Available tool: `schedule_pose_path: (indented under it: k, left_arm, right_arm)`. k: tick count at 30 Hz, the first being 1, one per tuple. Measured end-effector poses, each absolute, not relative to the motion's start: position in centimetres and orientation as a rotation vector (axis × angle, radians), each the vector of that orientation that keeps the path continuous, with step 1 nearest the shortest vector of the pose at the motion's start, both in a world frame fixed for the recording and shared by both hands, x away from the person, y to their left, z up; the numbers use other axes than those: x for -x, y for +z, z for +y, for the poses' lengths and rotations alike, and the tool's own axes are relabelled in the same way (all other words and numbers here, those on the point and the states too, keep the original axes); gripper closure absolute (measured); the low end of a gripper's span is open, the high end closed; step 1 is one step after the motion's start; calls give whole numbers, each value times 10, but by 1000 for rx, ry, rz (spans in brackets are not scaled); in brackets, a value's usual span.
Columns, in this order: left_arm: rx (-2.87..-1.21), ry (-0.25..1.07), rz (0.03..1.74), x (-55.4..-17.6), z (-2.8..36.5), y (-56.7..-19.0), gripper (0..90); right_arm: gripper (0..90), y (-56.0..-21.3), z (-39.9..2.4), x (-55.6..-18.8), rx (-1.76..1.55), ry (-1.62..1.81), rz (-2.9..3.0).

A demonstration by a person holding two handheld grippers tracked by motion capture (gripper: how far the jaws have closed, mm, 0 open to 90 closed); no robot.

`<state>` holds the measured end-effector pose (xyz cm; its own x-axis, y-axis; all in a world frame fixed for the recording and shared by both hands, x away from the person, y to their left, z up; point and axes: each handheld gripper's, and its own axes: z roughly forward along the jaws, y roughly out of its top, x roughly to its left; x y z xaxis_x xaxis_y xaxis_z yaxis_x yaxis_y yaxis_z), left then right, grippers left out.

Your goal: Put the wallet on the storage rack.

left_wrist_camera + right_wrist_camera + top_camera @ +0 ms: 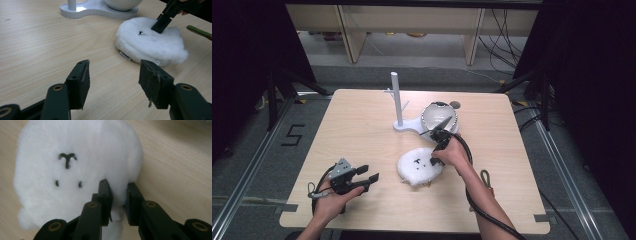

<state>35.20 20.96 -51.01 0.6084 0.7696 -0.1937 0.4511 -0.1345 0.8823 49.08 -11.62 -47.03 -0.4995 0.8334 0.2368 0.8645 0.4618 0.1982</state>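
A flat, round, fluffy white plush hat with a stitched black face [420,166] lies near the middle of the pale wooden surface [362,130], just before a white stand's base. The right gripper [117,195] pinches its edge, a fold of fleece between the jaws. It looks light and soft, so the rim seems the best hold. The left gripper [113,80] rests spread, empty

One plush hat [420,167], one stand [398,102], one bowl [439,116], two tongs.

The right hand [451,153] hides the plush's [417,167] right edge.
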Motion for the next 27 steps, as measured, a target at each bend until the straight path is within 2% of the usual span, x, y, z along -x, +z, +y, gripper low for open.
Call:
schedule_pose_path:
  k: [13, 27]
  left_arm:
    - [-1773, 375, 1003, -351, 209, -513, 411]
    - [-1768, 385, 1018, -351, 210, -514, 409]
  right_arm:
    - [790, -419, -135, -466, 1516, -658, -2695]
    - [790, -386, -155, -459, 1599, -794, -2707]
